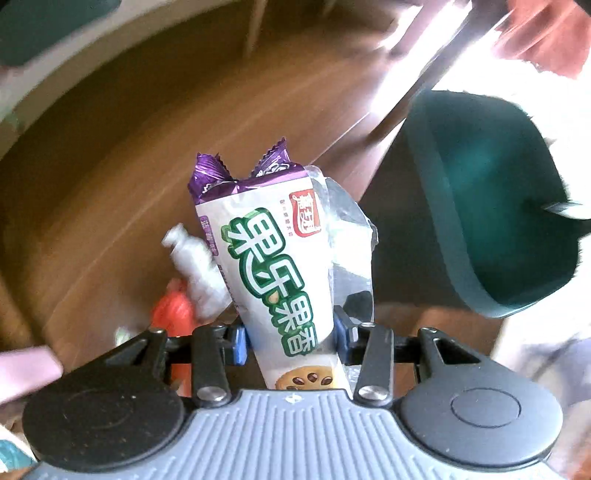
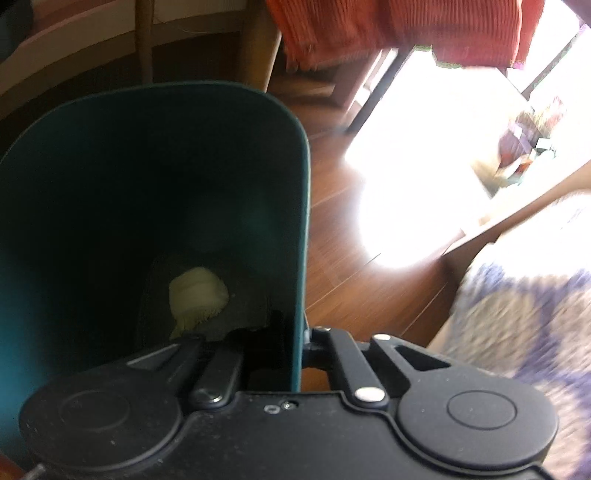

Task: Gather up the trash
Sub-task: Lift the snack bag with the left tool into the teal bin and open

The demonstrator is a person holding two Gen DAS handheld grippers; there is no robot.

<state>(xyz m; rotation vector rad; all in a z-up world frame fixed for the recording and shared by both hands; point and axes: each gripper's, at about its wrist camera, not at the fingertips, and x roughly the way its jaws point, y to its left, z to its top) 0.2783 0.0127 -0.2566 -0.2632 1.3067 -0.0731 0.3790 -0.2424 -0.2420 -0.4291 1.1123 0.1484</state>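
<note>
My left gripper (image 1: 291,336) is shut on a snack wrapper (image 1: 273,258), white with green characters and a purple crimped top, held above the floor. A crumpled clear plastic film (image 1: 351,221) hangs at the wrapper's right side. A dark green trash bin (image 1: 436,184) stands tilted to the right of the wrapper. In the right wrist view my right gripper (image 2: 295,332) is shut on the bin's right wall (image 2: 301,221), one finger inside and one outside. A pale crumpled wad of paper (image 2: 197,295) lies at the bottom of the bin.
On the wooden floor (image 1: 110,184) below the wrapper lie a small white bottle (image 1: 199,269) and an orange item (image 1: 173,314). A patterned rug (image 2: 517,314) lies right of the bin. An orange-red cloth (image 2: 406,29) hangs behind, near wooden furniture legs (image 2: 144,44).
</note>
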